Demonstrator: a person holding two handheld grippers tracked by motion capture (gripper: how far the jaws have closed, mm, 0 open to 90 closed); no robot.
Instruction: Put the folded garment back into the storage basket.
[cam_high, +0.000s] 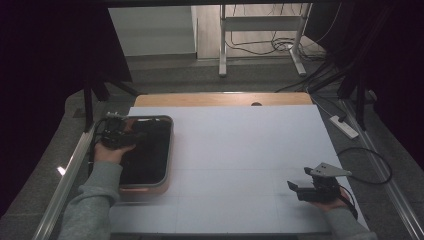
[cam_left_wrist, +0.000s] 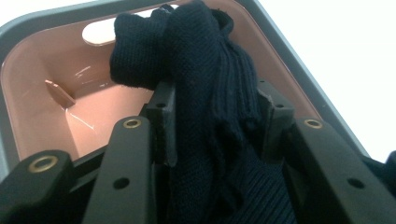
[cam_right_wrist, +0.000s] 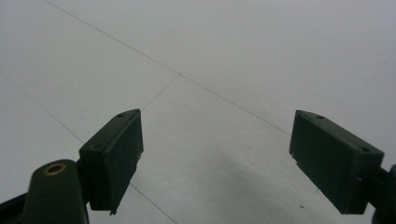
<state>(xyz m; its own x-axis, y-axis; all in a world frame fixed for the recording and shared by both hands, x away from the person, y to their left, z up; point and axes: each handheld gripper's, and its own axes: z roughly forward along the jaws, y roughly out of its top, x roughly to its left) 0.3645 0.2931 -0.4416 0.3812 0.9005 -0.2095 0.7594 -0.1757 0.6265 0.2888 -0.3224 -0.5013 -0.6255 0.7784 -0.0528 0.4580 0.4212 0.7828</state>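
Left gripper view: dark navy knit garment (cam_left_wrist: 210, 93), ribbed and bunched, sits between the left gripper (cam_left_wrist: 212, 116) jaws, which flank it loosely, over a pink bin (cam_left_wrist: 42, 79) with grey rim at frame left. Right gripper (cam_right_wrist: 215, 154) jaws spread wide above the white tabletop (cam_right_wrist: 233, 56).

The left gripper (cam_high: 116, 131) hung at the table's left edge, forearm reaching in from the near-left corner, its jaws flanking dark knit fabric. The right gripper (cam_high: 300, 189) rested near the near-right corner, jaws wide apart, holding nothing.
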